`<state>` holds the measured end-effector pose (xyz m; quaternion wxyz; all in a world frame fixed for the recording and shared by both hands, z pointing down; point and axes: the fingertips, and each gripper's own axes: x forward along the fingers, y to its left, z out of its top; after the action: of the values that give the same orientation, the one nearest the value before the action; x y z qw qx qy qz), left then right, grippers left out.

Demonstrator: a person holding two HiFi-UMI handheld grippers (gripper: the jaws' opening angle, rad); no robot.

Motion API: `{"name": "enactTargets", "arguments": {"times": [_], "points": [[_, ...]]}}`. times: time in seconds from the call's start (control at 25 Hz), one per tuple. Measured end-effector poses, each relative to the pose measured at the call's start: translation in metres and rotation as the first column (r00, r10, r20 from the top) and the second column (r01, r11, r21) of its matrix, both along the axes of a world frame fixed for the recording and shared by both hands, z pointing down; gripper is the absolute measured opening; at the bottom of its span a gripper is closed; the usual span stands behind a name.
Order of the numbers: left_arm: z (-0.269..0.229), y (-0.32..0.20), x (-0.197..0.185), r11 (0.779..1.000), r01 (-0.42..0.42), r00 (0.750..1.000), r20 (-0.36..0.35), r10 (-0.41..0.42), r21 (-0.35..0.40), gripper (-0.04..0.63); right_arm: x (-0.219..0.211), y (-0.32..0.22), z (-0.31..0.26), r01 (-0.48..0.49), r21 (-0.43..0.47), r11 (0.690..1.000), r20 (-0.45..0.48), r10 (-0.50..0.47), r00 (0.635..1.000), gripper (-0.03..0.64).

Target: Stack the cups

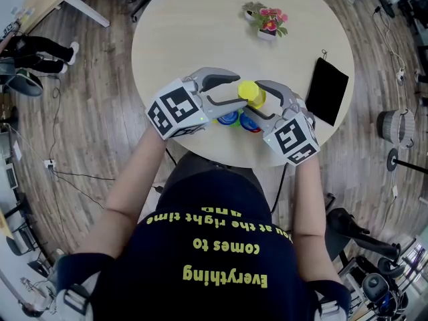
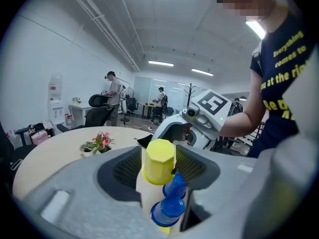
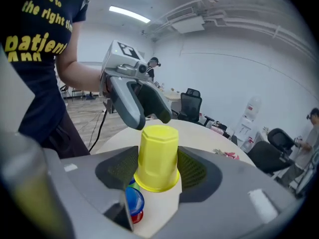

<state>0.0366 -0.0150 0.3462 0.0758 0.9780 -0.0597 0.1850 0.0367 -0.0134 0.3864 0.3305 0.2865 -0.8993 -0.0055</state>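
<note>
An upside-down yellow cup [image 1: 251, 93] stands between the tips of both grippers near the round table's front edge. My left gripper [image 1: 241, 91] comes in from the left, and its pads press the yellow cup [image 2: 159, 158] on both sides. From the right, my right gripper [image 1: 262, 100] has its jaws spread around the same yellow cup [image 3: 158, 156], slightly wider than the cup. A blue cup [image 1: 229, 118] and another blue cup on a red one [image 1: 251, 123] lie on the table just below. These blue cups [image 2: 167, 210] show low between the jaws in both gripper views.
A small pot of pink flowers [image 1: 267, 22] stands at the far side of the beige table [image 1: 194, 32]. A black pouch [image 1: 328, 91] lies at the right edge. People and office chairs [image 2: 99, 114] are in the background. The table edge is close to my body.
</note>
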Motion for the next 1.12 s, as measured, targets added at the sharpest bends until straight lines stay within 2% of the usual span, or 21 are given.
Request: {"name": "enactTargets", "arguments": {"times": [0.08,0.2,0.32,0.4,0.52,0.68,1.12], "points": [[-0.003,-0.002,-0.004,1.000,0.023,1.000,-0.022,-0.022,0.017,0.224,0.007,0.000,-0.004,-0.061,-0.037,0.997,0.107,0.065,0.992,0.256],[0.000,-0.011,-0.016,0.996,0.080,0.997,-0.023,-0.079,0.049,0.206,0.010,0.001,-0.011,-0.122,-0.090,0.988,0.249,0.141,0.958,0.256],[0.004,-0.016,-0.025,0.990,0.133,0.991,-0.034,-0.132,0.038,0.154,0.006,0.009,-0.009,-0.133,-0.122,0.984,0.311,0.165,0.936,0.256],[0.007,-0.017,-0.030,0.988,0.155,0.987,-0.042,-0.154,0.024,0.097,0.001,0.017,-0.004,-0.131,-0.131,0.983,0.310,0.166,0.936,0.255],[0.011,-0.024,-0.041,0.976,0.216,0.975,-0.055,-0.215,0.017,0.047,-0.005,0.026,0.003,-0.135,-0.125,0.983,0.297,0.167,0.940,0.255],[0.016,-0.031,-0.053,0.963,0.268,0.961,-0.067,-0.268,-0.006,0.037,-0.008,0.033,0.013,-0.143,-0.116,0.983,0.266,0.170,0.949,0.256],[0.024,-0.030,-0.054,0.965,0.262,0.963,-0.054,-0.263,-0.008,0.035,-0.007,0.040,0.027,-0.159,-0.116,0.980,0.293,0.187,0.938,0.258]]}}
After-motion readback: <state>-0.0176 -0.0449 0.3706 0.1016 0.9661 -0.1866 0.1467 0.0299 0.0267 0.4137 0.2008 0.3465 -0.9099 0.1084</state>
